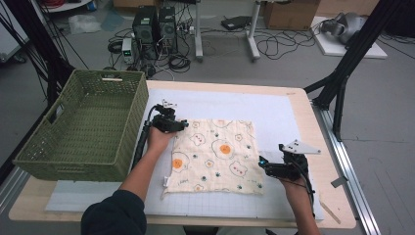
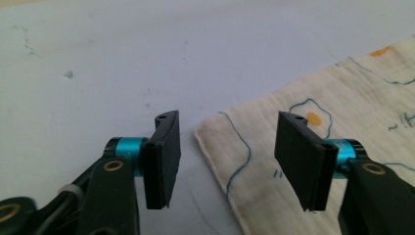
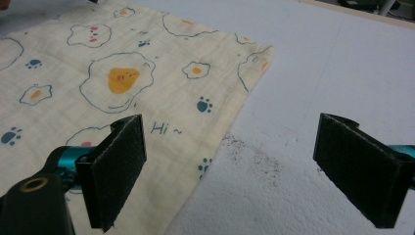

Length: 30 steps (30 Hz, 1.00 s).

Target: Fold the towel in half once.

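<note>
Your one cloth (image 1: 215, 155) lies flat on the surface (image 1: 274, 105), its far-left corner between your left gripper's (image 2: 227, 147) part-open jaws, unpinched; your right gripper (image 3: 230, 169) straddles its right edge, gaping, holding nothing.

The only writing that could be read was "Hi ~", in thin dark blue-green strokes on the cream cloth (image 3: 147, 88), seen in the right gripper view; it stood just below the large fried-egg drawing and left of a small blue paw print, close to the cloth's edge. In the left gripper view a few dark marks on the same cloth (image 2: 342, 147) near its edge may have been lettering, but they were too cut off to read. In the high view the print on the cloth (image 1: 215, 154) was too small for any words to be made out.
</note>
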Tool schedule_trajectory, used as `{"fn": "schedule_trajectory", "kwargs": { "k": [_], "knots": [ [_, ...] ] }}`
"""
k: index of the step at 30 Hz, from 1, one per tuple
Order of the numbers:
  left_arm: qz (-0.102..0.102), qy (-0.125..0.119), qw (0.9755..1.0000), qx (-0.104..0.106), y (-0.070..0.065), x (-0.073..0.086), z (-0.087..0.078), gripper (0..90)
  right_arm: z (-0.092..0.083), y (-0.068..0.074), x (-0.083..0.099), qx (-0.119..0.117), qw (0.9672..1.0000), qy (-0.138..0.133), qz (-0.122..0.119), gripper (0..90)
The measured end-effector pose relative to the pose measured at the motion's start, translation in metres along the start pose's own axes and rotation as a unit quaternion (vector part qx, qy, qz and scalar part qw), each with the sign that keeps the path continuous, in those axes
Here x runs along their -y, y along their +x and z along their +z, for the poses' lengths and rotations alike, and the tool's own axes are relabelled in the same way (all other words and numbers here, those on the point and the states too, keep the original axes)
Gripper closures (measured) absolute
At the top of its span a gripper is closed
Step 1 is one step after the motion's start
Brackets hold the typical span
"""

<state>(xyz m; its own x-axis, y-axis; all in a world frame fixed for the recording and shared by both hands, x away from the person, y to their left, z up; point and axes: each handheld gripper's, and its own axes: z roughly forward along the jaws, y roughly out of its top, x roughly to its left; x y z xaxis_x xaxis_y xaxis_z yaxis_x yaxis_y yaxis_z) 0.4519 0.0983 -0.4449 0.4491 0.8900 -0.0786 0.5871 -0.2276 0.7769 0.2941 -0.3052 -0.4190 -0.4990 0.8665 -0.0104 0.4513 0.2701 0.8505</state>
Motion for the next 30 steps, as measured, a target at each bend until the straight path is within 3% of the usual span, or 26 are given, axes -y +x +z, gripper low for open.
{"fn": "schedule_trajectory", "kwargs": {
  "k": [5, 8, 12, 16, 22, 27, 30],
  "knots": [
    [0.020, 0.010, 0.9996, -0.019, 0.000, 0.002, 0.001, 51.9, 0.002, 0.001, 0.000, -0.001, 1.0000, 0.006, -0.002, 11.7],
    [0.021, 0.008, 0.9997, -0.012, 0.001, 0.002, 0.000, 64.2, 0.006, 0.000, -0.001, -0.002, 0.9999, 0.010, -0.006, 11.7],
    [-0.010, 0.009, 0.9999, 0.010, 0.003, 0.002, -0.001, 83.3, 0.012, -0.003, -0.004, -0.005, 0.9997, 0.022, 0.004, 11.7],
    [-0.005, 0.012, 0.9998, 0.015, 0.002, 0.002, -0.002, 85.3, 0.030, -0.009, -0.012, -0.008, 0.9989, 0.044, 0.012, 11.7],
    [-0.023, 0.012, 0.9990, 0.037, 0.005, 0.002, -0.003, 85.6, 0.068, -0.019, -0.032, -0.017, 0.9975, 0.061, 0.030, 11.7],
    [-0.025, 0.015, 0.9988, 0.038, 0.005, 0.002, -0.005, 85.4, 0.096, -0.027, -0.045, 0.002, 0.9952, 0.096, 0.022, 11.7],
    [-0.030, 0.013, 0.9986, 0.042, 0.003, 0.002, -0.005, 85.4, 0.111, -0.033, -0.050, -0.004, 0.9938, 0.103, 0.043, 11.8]
  ]
}}
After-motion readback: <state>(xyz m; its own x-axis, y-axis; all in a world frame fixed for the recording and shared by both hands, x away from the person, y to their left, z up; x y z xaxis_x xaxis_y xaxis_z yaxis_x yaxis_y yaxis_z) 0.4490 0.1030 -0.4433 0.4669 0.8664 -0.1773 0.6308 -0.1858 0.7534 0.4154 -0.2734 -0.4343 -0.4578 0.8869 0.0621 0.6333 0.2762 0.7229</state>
